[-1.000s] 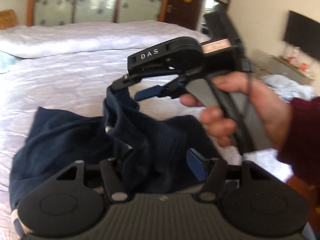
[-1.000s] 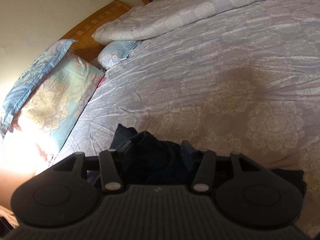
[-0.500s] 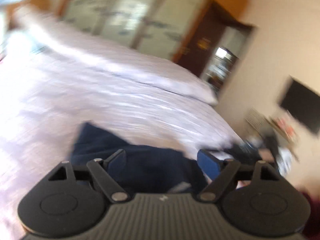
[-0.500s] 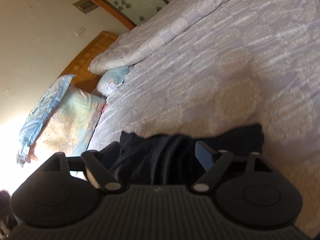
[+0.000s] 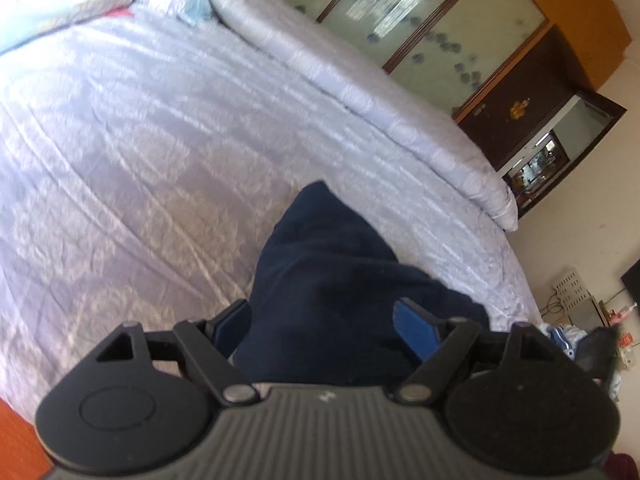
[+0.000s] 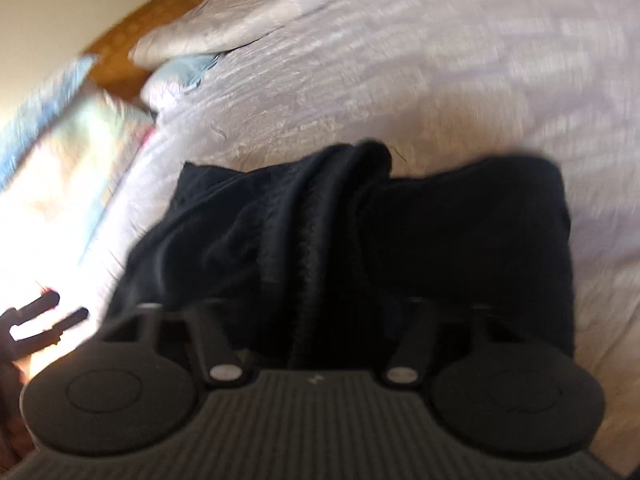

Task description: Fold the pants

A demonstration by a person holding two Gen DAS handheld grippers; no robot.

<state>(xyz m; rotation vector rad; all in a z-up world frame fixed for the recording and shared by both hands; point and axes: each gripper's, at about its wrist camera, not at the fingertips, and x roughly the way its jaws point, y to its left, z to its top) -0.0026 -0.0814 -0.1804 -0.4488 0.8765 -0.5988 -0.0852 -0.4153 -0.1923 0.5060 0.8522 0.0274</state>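
Note:
The dark navy pants (image 5: 332,280) lie bunched on the lilac bedspread (image 5: 140,140). My left gripper (image 5: 324,332) stands with its blue-padded fingers (image 5: 416,332) spread wide on either side of the cloth, not clamped. In the right wrist view the pants (image 6: 360,240) spread out in front of my right gripper (image 6: 316,320). Its fingertips are hidden in the dark cloth and the view is blurred, so its grip cannot be read. The other gripper's tips (image 6: 44,316) show at the far left edge.
A rolled white duvet (image 5: 360,80) lies along the far side of the bed. Pillows (image 6: 60,140) and a wooden headboard (image 6: 152,32) are at the head. A wardrobe with glass panels (image 5: 420,20) and a dark door (image 5: 520,112) stand beyond. Clutter lies on the floor at right (image 5: 572,332).
Both grippers have swung apart, and the right one no longer shows in the left wrist view. The pants have spread wider across the bed. The left fingers have opened off the cloth.

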